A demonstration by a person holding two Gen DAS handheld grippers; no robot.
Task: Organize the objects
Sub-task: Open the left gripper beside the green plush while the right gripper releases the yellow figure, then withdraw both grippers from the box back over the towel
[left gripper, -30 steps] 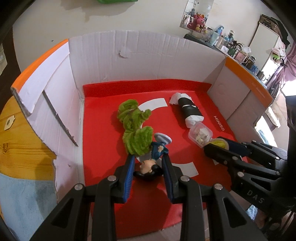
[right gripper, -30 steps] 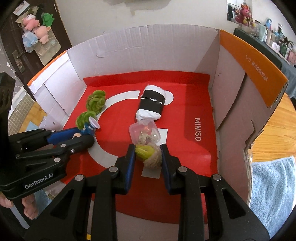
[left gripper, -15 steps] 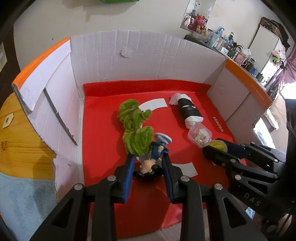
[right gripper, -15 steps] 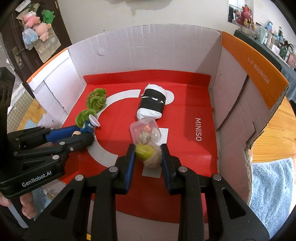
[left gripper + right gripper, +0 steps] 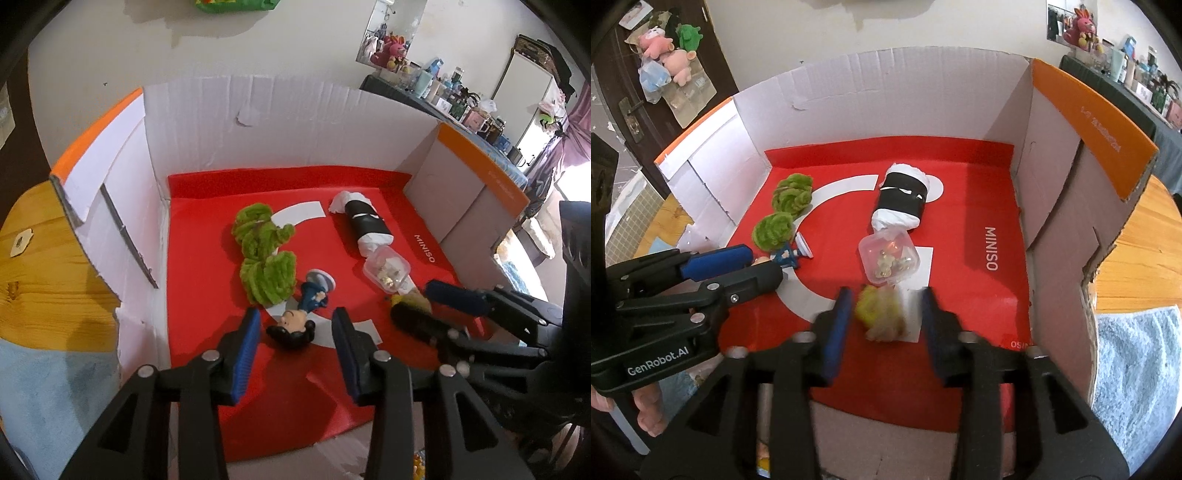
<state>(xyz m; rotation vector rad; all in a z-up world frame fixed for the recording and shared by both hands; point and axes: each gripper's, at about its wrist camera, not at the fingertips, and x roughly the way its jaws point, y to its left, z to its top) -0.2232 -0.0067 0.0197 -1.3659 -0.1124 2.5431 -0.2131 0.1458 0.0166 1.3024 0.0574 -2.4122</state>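
The left gripper (image 5: 295,328) has its fingers spread apart on either side of the dark-haired figurine (image 5: 301,315), which lies on the red box floor (image 5: 199,295). The right gripper (image 5: 884,314) is likewise spread wide around the yellow-green ball (image 5: 879,314), near the clear plastic case (image 5: 890,258).

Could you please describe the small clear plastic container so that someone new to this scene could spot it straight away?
Look inside the open cardboard box lined with a red MINISO sheet. Near the middle lies a black-and-white wrapped roll; the small clear plastic container sits at its near end. It alone is see-through, with tiny gold and red bits inside.
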